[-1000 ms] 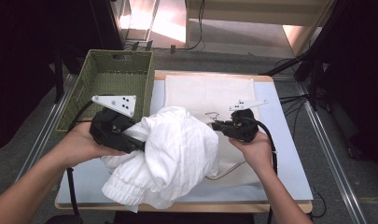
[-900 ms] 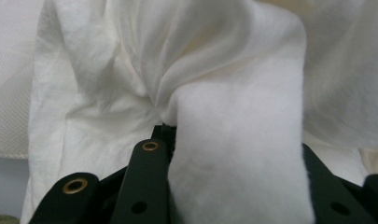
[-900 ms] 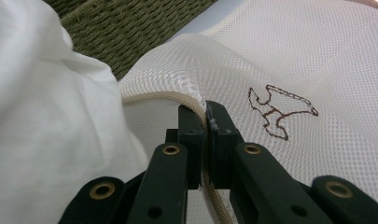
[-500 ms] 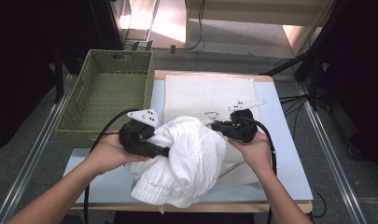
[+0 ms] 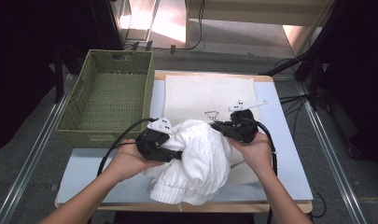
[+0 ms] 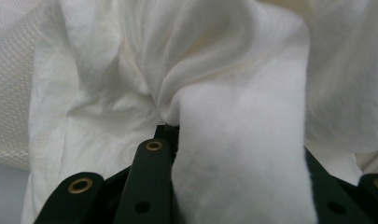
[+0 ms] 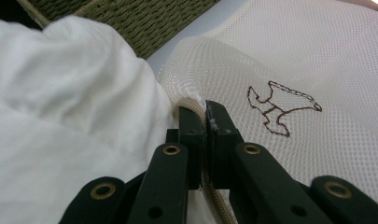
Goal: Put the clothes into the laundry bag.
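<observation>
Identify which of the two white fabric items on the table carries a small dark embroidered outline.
It is the flat white mesh laundry bag, stitched with a dark outline figure. The crumpled white cotton garment, bunched between the hands, is plain.

The white garment (image 5: 196, 163) is soft, matt, crumpled cloth. The laundry bag (image 7: 326, 70) is fine cream mesh with a stitched brown bird. The basket (image 5: 107, 98) is rough green weave.
</observation>
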A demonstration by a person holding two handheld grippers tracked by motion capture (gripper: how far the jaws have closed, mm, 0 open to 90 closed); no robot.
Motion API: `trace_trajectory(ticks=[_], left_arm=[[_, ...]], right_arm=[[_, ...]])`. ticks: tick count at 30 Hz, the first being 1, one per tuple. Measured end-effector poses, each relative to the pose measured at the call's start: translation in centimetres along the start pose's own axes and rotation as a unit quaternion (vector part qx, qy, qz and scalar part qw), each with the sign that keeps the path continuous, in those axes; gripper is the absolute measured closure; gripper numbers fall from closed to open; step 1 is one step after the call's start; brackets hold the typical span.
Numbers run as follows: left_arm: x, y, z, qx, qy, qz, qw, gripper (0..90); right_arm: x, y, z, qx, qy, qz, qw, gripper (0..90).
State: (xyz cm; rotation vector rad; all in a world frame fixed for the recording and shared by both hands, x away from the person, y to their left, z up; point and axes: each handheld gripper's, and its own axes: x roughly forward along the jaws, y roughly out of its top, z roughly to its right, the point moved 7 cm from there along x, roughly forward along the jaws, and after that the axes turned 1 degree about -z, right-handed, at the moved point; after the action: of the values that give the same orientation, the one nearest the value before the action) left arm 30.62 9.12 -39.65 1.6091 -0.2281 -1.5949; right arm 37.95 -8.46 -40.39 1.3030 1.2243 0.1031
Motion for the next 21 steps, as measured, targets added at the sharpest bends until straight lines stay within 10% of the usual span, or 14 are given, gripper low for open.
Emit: trace_trajectory(ticks=[21], left_arm=[[4.5, -0.5, 0.8, 0.016, 0.000, -0.016, 0.9997, 70.5]], right_arm=[[-1.1, 1.0, -1.2, -0.008, 0.002, 0.017, 0.9998, 87.8]])
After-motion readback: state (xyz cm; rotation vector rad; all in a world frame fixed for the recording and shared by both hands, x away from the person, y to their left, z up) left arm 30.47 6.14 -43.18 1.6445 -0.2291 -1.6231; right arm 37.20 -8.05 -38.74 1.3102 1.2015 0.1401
